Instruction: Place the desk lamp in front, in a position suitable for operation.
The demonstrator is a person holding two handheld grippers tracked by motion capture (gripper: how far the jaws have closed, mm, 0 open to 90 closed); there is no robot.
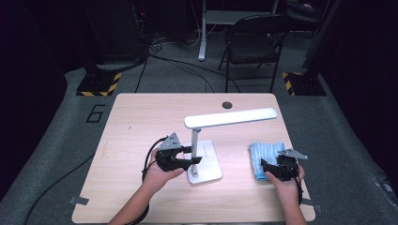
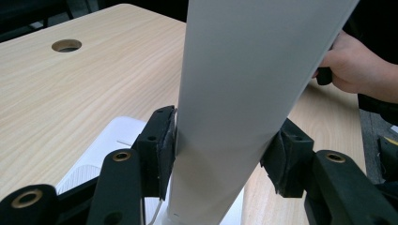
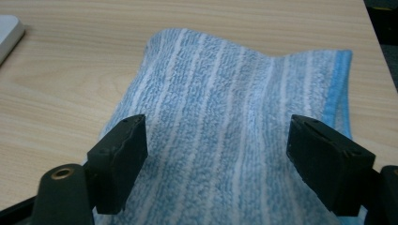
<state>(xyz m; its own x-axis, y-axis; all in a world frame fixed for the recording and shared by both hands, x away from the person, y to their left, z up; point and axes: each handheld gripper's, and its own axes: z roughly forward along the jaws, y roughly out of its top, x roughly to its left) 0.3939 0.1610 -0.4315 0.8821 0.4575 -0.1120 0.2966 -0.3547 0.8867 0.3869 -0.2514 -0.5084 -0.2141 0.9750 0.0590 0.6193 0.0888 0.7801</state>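
Note:
A white desk lamp stands mid-table, its long flat head (image 1: 230, 118) on a slim upright post (image 1: 195, 143) over a flat base (image 1: 209, 166). My left gripper (image 1: 193, 155) is shut on the post low down. In the left gripper view both pads (image 2: 162, 140) press against the white post (image 2: 244, 70). A blue striped towel (image 1: 264, 152) lies folded to the lamp's right. My right gripper (image 1: 270, 168) rests at its near end, open. In the right gripper view the towel (image 3: 225, 84) lies flat between the wide-apart jaws of the right gripper (image 3: 216, 145).
The wooden table (image 1: 141, 122) has a round cable hole (image 1: 227, 105) near its far edge. A folding chair (image 1: 253, 42) and stands with striped feet are on the floor beyond. The lamp base's corner (image 3: 7, 33) shows at the left of the right gripper view.

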